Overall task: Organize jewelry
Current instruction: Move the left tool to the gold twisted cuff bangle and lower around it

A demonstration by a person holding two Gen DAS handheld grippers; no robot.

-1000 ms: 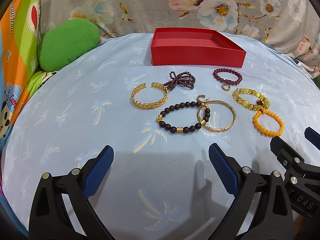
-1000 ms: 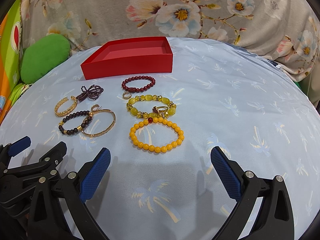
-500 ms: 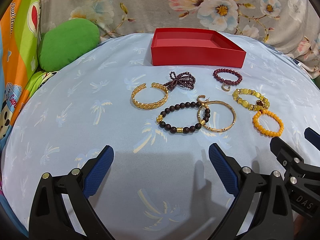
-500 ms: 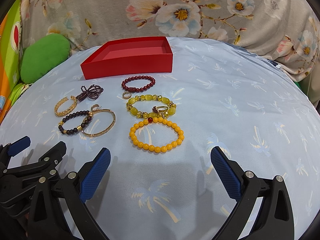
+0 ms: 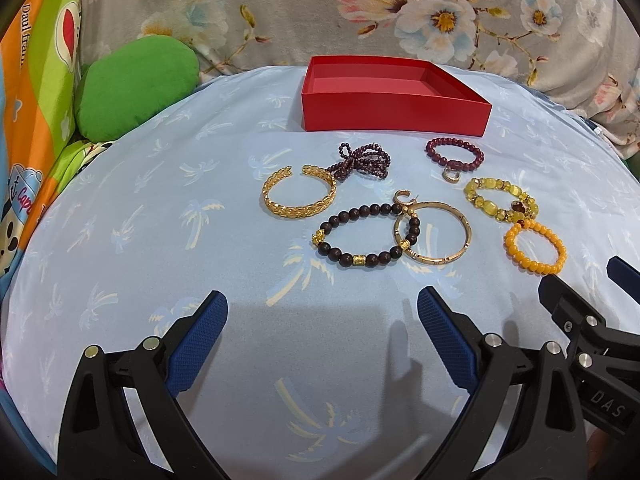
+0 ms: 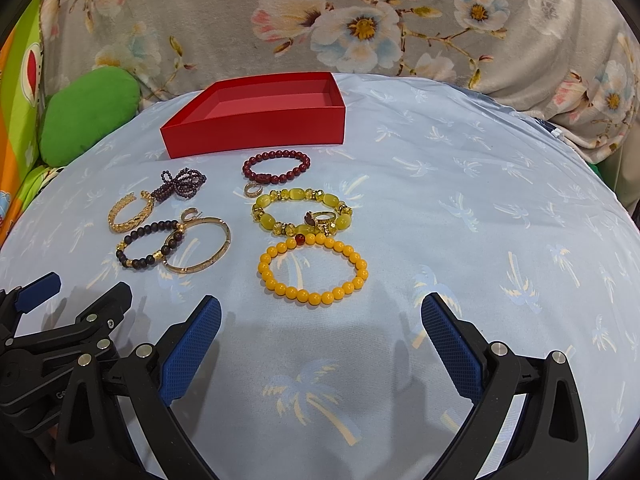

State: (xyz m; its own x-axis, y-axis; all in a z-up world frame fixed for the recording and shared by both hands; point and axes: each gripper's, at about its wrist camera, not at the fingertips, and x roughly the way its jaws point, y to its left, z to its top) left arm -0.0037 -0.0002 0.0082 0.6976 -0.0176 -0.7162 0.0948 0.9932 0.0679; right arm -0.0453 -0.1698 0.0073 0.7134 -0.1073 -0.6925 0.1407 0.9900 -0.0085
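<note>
Right wrist view: right gripper wide open, empty; orange bead bracelet just ahead; left gripper likewise; green cushion off bedspread's far-left edge.

Nothing you can see differs from a second ago: your left gripper and right gripper sit exactly where they were, and no bracelet shifts.

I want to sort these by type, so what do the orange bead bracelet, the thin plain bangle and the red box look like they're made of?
Orange bead bracelet: smooth glossy round beads, resin, glass or amber-like; can't tell which. Thin bangle: gold-toned polished metal, a rigid hoop with highlights. Red box: matte card, judging by its thin straight walls and crisp corners.
</note>
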